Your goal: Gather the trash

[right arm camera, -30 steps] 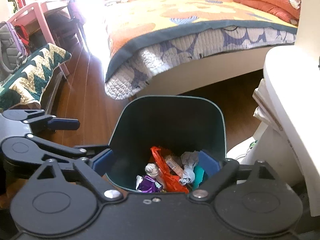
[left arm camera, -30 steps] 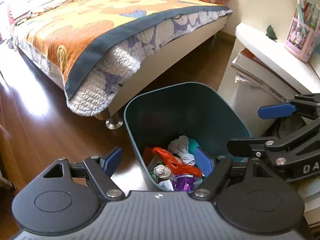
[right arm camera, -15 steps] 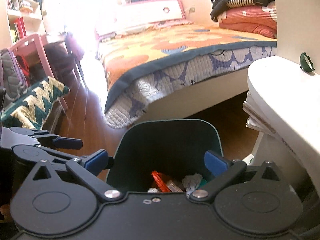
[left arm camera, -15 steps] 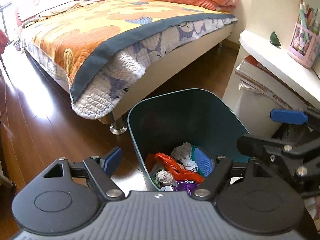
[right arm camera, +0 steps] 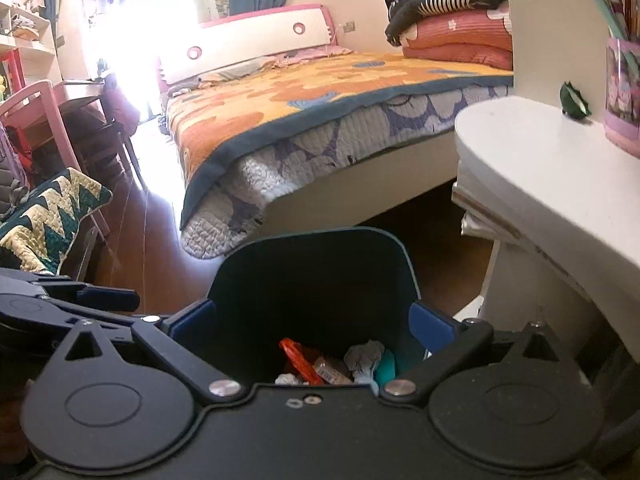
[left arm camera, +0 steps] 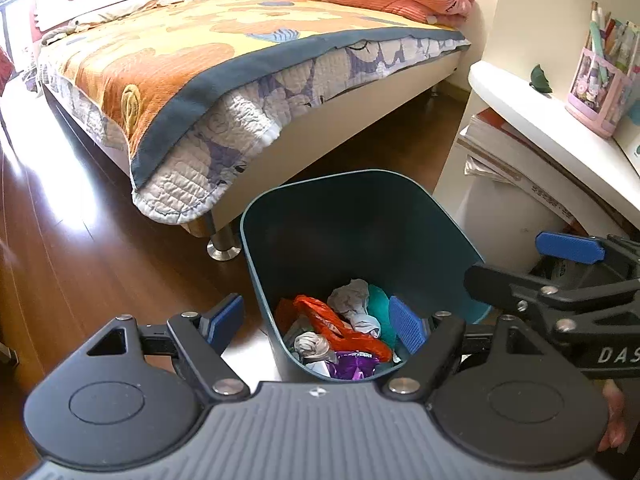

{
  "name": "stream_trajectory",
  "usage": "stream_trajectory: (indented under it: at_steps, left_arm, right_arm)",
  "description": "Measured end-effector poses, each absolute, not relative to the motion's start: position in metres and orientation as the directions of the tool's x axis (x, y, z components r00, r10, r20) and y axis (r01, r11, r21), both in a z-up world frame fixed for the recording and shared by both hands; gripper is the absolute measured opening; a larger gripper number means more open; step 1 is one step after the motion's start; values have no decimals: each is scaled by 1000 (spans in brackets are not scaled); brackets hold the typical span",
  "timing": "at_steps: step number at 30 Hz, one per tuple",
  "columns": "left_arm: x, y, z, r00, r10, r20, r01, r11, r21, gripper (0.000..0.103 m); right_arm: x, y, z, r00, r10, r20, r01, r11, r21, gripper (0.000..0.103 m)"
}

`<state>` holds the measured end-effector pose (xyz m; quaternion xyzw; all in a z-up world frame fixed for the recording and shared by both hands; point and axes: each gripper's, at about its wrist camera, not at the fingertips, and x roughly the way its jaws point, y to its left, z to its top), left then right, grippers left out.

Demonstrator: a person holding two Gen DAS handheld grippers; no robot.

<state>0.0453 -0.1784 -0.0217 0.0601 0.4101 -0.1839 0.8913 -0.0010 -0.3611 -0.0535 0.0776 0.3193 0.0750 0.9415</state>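
A dark teal trash bin [left arm camera: 360,208] stands on the wood floor beside the bed. It holds crumpled trash [left arm camera: 340,332]: an orange-red bag, white tissues, a purple wrapper. It also shows in the right wrist view [right arm camera: 312,264]. My left gripper [left arm camera: 316,320] is open and empty, above the bin's near rim. My right gripper [right arm camera: 312,320] is open and empty, also above the bin. A small dark green scrap [right arm camera: 575,100] lies on the white desk [right arm camera: 540,160]; it also shows in the left wrist view [left arm camera: 540,79].
A bed [left arm camera: 208,64] with an orange quilt stands behind the bin. A pink pen holder [left arm camera: 600,92] sits on the desk, with stacked papers [left arm camera: 508,160] on the shelf below. A pink chair [right arm camera: 52,128] and a zigzag cushion [right arm camera: 44,216] are at left.
Both grippers have risen and tilted up away from the bin. More of the bed and desk shows now. Both stay open and empty.
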Motion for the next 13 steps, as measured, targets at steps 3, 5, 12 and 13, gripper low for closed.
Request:
stream_trajectory:
  at_steps: [3, 5, 12, 13]
  left_arm:
    - [45, -179, -24, 591, -273, -759, 373, 927, -43, 79]
    - [46, -178, -25, 588, -272, -762, 367, 929, -49, 79]
    - [49, -179, -28, 581, -256, -773, 356, 933, -42, 79]
    - [50, -178, -29, 577, -257, -775, 354, 934, -46, 79]
  right_arm:
    - [-1, -362, -57, 779, 197, -596, -94, 975, 199, 103]
    - [0, -362, -58, 776, 196, -600, -89, 975, 203, 103]
    - [2, -362, -60, 767, 205, -608, -95, 973, 208, 103]
    - [3, -362, -61, 766, 204, -610, -93, 973, 209, 103]
